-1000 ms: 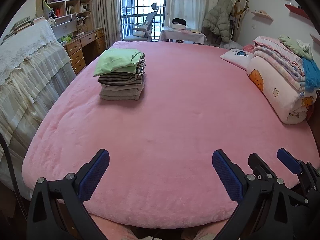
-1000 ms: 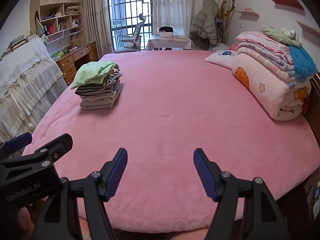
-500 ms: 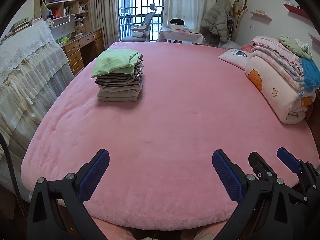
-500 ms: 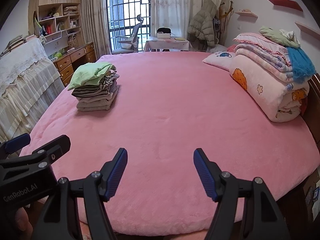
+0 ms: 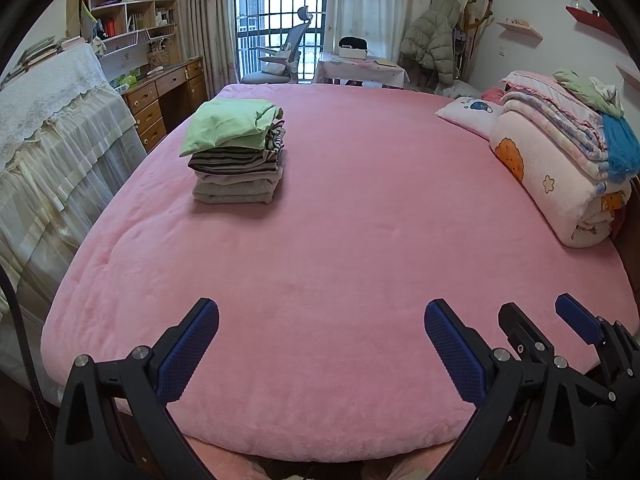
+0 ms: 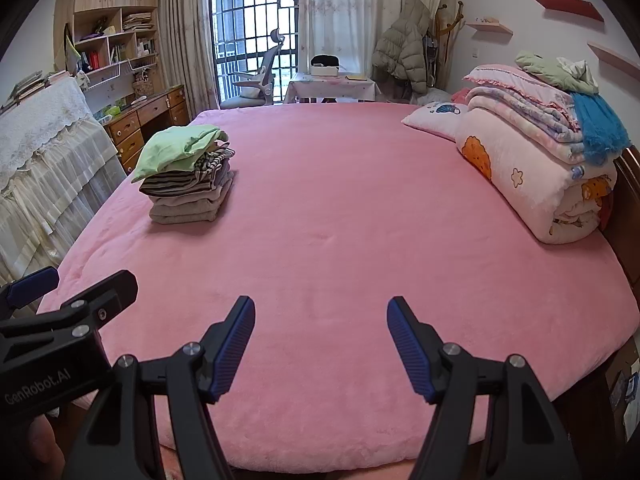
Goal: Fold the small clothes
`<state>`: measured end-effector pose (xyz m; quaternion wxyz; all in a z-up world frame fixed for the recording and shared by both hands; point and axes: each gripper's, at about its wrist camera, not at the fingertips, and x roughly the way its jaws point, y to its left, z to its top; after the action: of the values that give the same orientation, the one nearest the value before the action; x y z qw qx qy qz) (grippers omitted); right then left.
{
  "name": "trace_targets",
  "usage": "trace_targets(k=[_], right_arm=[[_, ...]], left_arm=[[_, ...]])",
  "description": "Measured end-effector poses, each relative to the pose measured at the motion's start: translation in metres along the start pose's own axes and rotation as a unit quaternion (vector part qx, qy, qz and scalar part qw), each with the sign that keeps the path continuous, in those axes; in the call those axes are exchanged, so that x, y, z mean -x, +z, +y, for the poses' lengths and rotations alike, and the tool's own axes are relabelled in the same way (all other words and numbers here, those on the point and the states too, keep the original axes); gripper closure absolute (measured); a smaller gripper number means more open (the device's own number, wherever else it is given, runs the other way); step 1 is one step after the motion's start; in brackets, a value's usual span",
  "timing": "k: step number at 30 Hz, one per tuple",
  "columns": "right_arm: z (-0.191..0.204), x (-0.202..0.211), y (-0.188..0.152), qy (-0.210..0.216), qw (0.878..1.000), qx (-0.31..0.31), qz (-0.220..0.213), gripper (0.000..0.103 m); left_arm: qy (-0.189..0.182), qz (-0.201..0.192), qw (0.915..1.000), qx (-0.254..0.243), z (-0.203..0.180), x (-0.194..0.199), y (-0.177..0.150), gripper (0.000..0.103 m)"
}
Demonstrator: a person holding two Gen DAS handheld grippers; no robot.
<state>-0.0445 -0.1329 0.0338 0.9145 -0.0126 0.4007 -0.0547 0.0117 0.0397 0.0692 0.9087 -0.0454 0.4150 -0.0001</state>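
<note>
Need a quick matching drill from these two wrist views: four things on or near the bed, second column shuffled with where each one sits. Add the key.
Things
1. stack of folded clothes
2. rolled quilt with cartoon print
3. office chair
4. puffy jacket

Places
A. hanging on the rack in the far right corner
B. along the right edge of the pink bed
C. by the barred window, beyond the bed
D. on the bed's left side, green piece on top

Pairs: 1-D, 2-B, 3-C, 4-A
</note>
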Motion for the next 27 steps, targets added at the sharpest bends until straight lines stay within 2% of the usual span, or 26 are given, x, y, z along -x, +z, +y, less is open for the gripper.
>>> trace_targets(k=[27], right_arm=[[-0.0015,-0.0009,0.0011,-0.002,1.000,0.002,-0.001,0.034]], left_arm=[[-0.001,0.005,1.0000,0.000,-0.0004,-0.0036,-0.0006,0.001]])
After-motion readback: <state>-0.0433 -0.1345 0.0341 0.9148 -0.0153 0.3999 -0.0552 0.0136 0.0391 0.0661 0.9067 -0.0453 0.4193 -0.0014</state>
